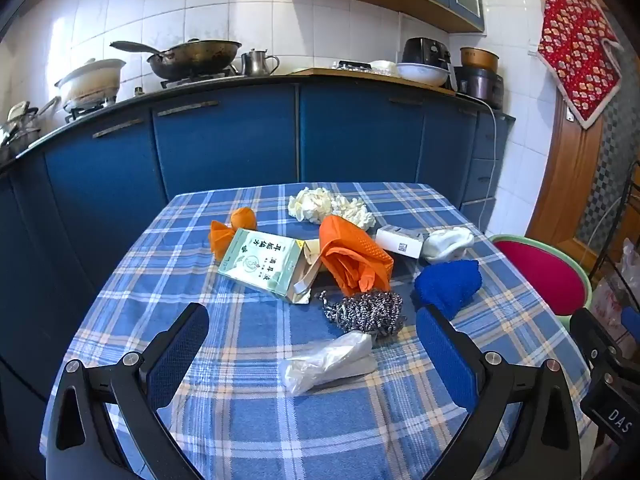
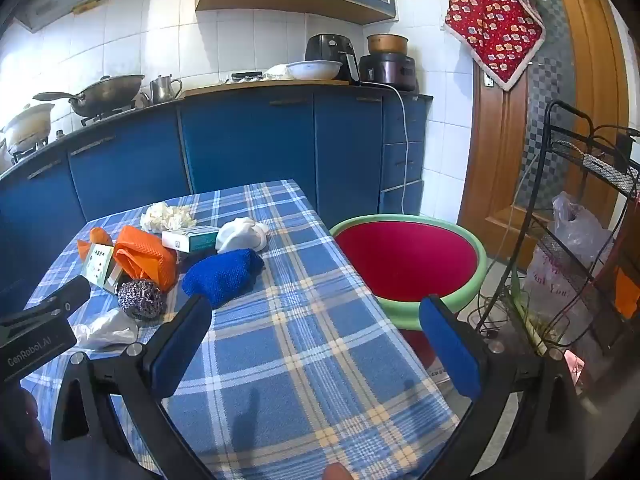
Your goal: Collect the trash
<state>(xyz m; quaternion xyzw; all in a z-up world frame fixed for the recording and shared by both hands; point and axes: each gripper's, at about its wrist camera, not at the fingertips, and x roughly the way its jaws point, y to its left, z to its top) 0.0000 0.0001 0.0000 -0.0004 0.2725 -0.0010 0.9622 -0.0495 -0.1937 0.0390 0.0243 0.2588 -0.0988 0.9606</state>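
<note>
Two hand-held grippers, left (image 1: 312, 344) and right (image 2: 316, 338), jaws apart, empty; two cartons (image 1: 262, 264) (image 1: 400, 242), one steel scourer (image 1: 366, 312), one basin (image 2: 408, 262).

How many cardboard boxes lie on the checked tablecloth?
2. The green box lies open-ended at the pile's left, against the orange mesh bag; the white box lies beyond the bag. More may be hidden underneath.

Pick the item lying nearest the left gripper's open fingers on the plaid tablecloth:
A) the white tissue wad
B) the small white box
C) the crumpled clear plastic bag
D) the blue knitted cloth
C: the crumpled clear plastic bag lies just ahead of the open left gripper, with the steel wool scourer behind it.
</note>
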